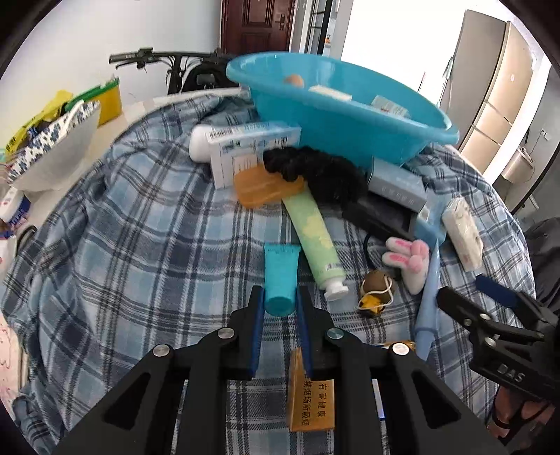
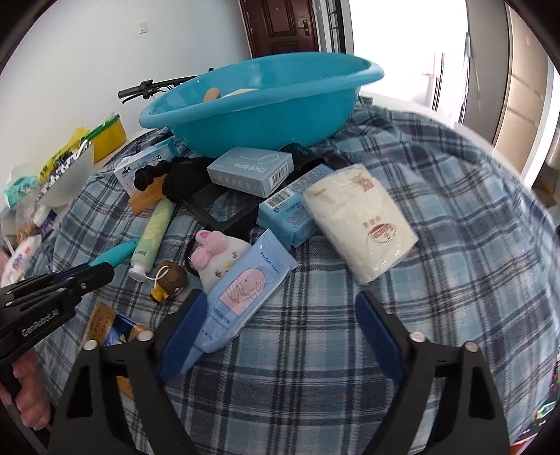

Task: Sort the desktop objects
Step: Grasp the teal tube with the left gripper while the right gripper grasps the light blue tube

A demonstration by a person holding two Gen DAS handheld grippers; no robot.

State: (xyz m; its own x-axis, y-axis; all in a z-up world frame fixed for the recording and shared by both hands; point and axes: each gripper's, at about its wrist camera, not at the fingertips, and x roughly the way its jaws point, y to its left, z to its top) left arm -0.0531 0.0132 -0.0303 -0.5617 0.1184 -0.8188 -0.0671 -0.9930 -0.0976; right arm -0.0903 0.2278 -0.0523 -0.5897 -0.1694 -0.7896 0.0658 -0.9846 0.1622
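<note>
- I am closing my left tongs on the capped end of the small teal tube; the blue pads are sitting against both sides of the cap with barely any gap, so I judge it gripped.
- The teal tube is lying straight ahead of the left tongs, its long axis running away from me along the fingers, flat crimped end farthest off.
- My right tongs are standing wide apart with nothing clamped; the pale blue tube is lying between the fingers, its lower end touching the left pad only, its long axis slanting away to the right.
- The left hand is plainly the nearer one to the teal tube; the right tongs are off to its right, beside the pale blue tube.
- The blue basin is sitting well beyond the left tongs, past the green tube and the black hair piece, so I judge the carry is going forward over that clutter.
- Everything is resting on a blue plaid cloth draped over the tabletop, rumpled in places.
- Beyond are a white wall, a dark brown door and a bright window.
</note>
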